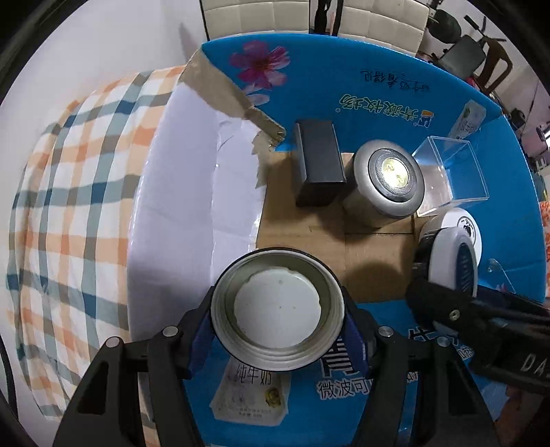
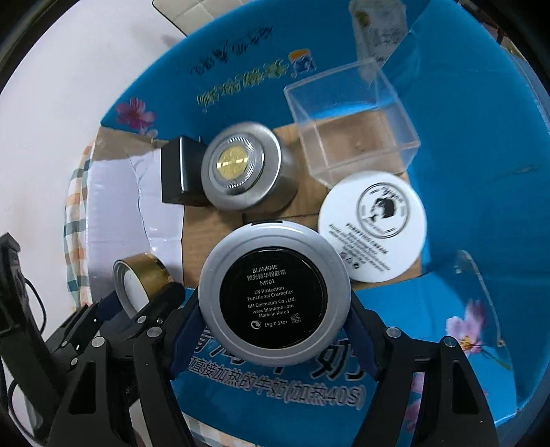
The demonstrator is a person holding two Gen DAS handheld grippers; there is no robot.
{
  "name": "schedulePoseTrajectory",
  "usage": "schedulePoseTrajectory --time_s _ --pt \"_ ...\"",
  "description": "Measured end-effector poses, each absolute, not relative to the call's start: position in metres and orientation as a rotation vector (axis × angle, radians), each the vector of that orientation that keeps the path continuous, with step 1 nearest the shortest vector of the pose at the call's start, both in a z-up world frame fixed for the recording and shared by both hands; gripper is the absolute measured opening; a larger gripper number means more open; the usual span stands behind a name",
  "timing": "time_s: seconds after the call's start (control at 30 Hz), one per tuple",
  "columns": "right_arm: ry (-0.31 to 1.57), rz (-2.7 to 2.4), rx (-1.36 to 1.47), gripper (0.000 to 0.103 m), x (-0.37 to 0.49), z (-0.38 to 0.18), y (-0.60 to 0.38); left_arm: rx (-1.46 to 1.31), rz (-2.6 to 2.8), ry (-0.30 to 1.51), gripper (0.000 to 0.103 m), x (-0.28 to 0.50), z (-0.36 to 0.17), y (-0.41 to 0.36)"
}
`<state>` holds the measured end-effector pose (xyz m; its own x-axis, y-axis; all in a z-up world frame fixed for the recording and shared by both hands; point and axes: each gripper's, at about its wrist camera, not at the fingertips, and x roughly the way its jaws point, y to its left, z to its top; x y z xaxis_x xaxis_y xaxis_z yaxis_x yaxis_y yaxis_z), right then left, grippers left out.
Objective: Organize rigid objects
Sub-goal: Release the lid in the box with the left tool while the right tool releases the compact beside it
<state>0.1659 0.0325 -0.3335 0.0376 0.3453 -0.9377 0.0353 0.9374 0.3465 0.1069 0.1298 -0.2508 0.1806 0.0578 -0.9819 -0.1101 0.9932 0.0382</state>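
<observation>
My left gripper (image 1: 276,319) is shut on a round lid (image 1: 276,306), metal inside with a white liner, held above the near wall of the blue cardboard box (image 1: 343,79). From the right wrist view that lid (image 2: 147,275) shows a gold outside. My right gripper (image 2: 275,302) is shut on a silver compact (image 2: 273,295) with a black label, held over the box (image 2: 464,172). On the brown box floor stand a black box (image 1: 319,161), a silver jar (image 1: 388,178) with a gold centre, a clear acrylic box (image 1: 450,172) and a white round tin (image 2: 373,223).
A white inner flap (image 1: 192,192) and a torn brown flap (image 1: 227,93) border the box on the left. A checked cloth (image 1: 68,206) covers the surface beyond. Pale chairs (image 1: 261,13) stand behind. A black device with a cable (image 2: 17,309) sits at the left edge.
</observation>
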Motion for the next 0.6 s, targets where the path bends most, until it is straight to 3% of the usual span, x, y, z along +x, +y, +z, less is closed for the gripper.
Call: schedulePoseTrajectory --time_s 0.6 --pt "1.590 0.225 0.337 0.078 0.174 -0.348 0.036 -0.025 0.115 1.427 0.062 0.118 -0.251 0.127"
